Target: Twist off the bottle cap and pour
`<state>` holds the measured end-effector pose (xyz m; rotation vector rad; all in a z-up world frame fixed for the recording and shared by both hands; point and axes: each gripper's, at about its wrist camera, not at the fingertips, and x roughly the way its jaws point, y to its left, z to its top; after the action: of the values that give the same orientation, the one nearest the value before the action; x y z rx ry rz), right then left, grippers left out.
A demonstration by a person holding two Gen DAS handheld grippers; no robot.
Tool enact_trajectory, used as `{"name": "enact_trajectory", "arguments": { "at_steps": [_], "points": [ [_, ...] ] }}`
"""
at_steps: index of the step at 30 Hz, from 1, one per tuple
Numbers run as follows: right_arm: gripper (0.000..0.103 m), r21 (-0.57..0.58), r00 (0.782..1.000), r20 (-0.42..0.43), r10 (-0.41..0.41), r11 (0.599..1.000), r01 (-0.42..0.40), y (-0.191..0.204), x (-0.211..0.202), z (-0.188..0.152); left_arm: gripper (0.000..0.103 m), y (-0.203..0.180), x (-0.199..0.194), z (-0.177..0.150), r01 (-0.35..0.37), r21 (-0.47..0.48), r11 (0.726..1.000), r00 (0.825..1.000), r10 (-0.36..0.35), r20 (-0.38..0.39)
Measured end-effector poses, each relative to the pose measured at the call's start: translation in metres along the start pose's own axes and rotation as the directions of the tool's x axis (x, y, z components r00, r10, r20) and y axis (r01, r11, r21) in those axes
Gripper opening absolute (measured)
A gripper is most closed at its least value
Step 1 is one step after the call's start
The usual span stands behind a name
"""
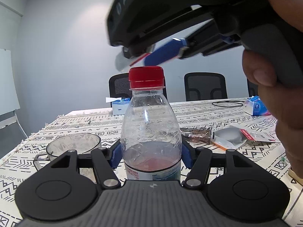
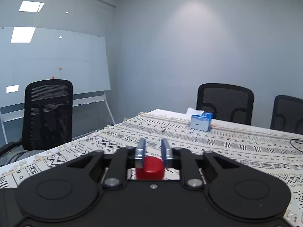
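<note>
My left gripper [image 1: 151, 157] clamps its fingers on the upright bottle [image 1: 150, 132] over the counter [image 1: 217, 113], red cap [image 1: 146, 77] pointing up; right gripper [image 2: 152, 151] fingers, slightly apart, straddle the cap without visible contact.

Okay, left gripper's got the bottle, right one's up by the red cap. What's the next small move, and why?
Probably lower the right gripper slightly and close it on the red cap. The cap is still seated on the bottle, which the left gripper clamps, and the right fingers straddle it with gaps showing.
</note>
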<state>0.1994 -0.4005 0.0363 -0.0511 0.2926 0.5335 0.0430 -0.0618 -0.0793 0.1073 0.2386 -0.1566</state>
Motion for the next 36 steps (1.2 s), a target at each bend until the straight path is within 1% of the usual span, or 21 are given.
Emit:
{"name": "enact_trajectory", "arguments": {
  "at_steps": [3, 4, 5, 6, 9, 12, 14, 17, 19, 21, 22, 23, 25, 27, 29, 30, 31, 33, 35, 36],
  "points": [
    [0.039, 0.04, 0.999, -0.028, 0.035, 0.999, -0.034, -0.003, 0.004, -0.005, 0.058, 0.001, 0.008, 0.001, -0.003, 0.006, 1.0, 1.0, 0.003, -0.001],
    [0.037, 0.042, 0.999, -0.033, 0.038, 0.998, -0.036, -0.004, 0.004, -0.006, 0.058, 0.006, -0.001, 0.0, -0.003, 0.005, 1.0, 1.0, 0.003, 0.001],
    [0.033, 0.035, 0.999, -0.029, 0.031, 0.999, -0.03, -0.003, 0.004, -0.007, 0.058, 0.015, -0.027, -0.003, -0.002, 0.002, 1.0, 1.0, 0.002, 0.004],
    [0.033, 0.026, 1.0, -0.023, 0.021, 0.999, -0.021, -0.001, 0.004, -0.008, 0.058, 0.019, -0.044, -0.005, -0.001, 0.0, 1.0, 1.0, 0.001, 0.006],
    [0.032, 0.021, 0.999, -0.007, 0.033, 0.999, -0.033, -0.001, 0.004, -0.01, 0.058, 0.018, -0.045, -0.005, 0.0, -0.002, 1.0, 1.0, 0.0, 0.006],
    [0.032, -0.013, 0.997, -0.001, 0.079, 0.997, -0.079, -0.007, 0.005, -0.011, 0.058, 0.014, -0.043, -0.004, 0.007, -0.008, 1.0, 1.0, -0.007, 0.007],
    [0.032, -0.028, 0.991, -0.003, 0.135, 0.99, -0.135, -0.014, 0.006, -0.01, 0.058, 0.011, -0.043, -0.003, 0.015, -0.014, 1.0, 1.0, -0.015, 0.007],
    [0.032, -0.064, 0.97, -0.002, 0.244, 0.968, -0.244, -0.028, 0.009, -0.009, 0.058, 0.007, -0.041, -0.001, 0.019, -0.015, 1.0, 1.0, -0.019, 0.006],
    [0.032, -0.111, 0.947, 0.005, 0.32, 0.942, -0.318, -0.036, 0.012, -0.01, 0.058, 0.007, -0.039, -0.002, 0.022, -0.02, 1.0, 1.0, -0.021, 0.006],
    [0.032, -0.15, 0.918, 0.017, 0.395, 0.909, -0.388, -0.045, 0.016, -0.01, 0.058, 0.002, -0.034, -0.001, 0.025, -0.023, 0.999, 1.0, -0.025, 0.006],
    [0.032, -0.143, 0.907, 0.013, 0.421, 0.899, -0.415, -0.049, 0.018, -0.009, 0.058, -0.001, -0.033, -0.001, 0.026, -0.024, 0.999, 1.0, -0.026, 0.006],
    [0.032, -0.136, 0.902, 0.007, 0.431, 0.894, -0.426, -0.051, 0.02, -0.007, 0.058, -0.002, -0.034, 0.0, 0.025, -0.024, 0.999, 1.0, -0.025, 0.006],
    [0.033, -0.128, 0.913, -0.004, 0.408, 0.905, -0.405, -0.046, 0.019, -0.003, 0.058, -0.011, -0.029, 0.002, 0.025, -0.025, 0.999, 1.0, -0.025, 0.008],
    [0.035, -0.099, 0.954, -0.017, 0.3, 0.949, -0.3, -0.028, 0.013, 0.0, 0.058, -0.015, -0.028, 0.003, 0.02, -0.019, 1.0, 1.0, -0.02, 0.008],
    [0.042, -0.055, 0.978, -0.003, 0.21, 0.976, -0.21, -0.015, 0.008, 0.002, 0.058, -0.026, -0.021, 0.006, 0.01, -0.011, 1.0, 1.0, -0.01, 0.008],
    [0.04, -0.035, 0.986, -0.001, 0.167, 0.985, -0.167, -0.01, 0.008, 0.003, 0.058, -0.028, -0.018, 0.007, 0.006, -0.011, 1.0, 1.0, -0.006, 0.009],
    [0.033, -0.015, 0.992, -0.001, 0.125, 0.992, -0.125, -0.006, 0.009, 0.003, 0.058, -0.028, -0.017, 0.008, 0.004, -0.014, 1.0, 1.0, -0.004, 0.008],
    [0.034, 0.022, 0.998, -0.014, 0.055, 0.998, -0.055, 0.001, 0.016, 0.004, 0.058, -0.027, -0.016, 0.007, 0.001, -0.013, 1.0, 1.0, -0.001, 0.008],
    [0.034, 0.046, 0.999, -0.036, 0.033, 0.998, -0.032, 0.003, 0.022, 0.002, 0.058, -0.031, -0.008, 0.008, 0.002, -0.024, 1.0, 1.0, -0.002, 0.005],
    [0.034, 0.048, 0.999, -0.038, 0.036, 0.998, -0.034, 0.002, 0.023, 0.002, 0.058, -0.036, -0.006, 0.009, 0.0, -0.022, 1.0, 1.0, 0.0, 0.006]
  ]
}}
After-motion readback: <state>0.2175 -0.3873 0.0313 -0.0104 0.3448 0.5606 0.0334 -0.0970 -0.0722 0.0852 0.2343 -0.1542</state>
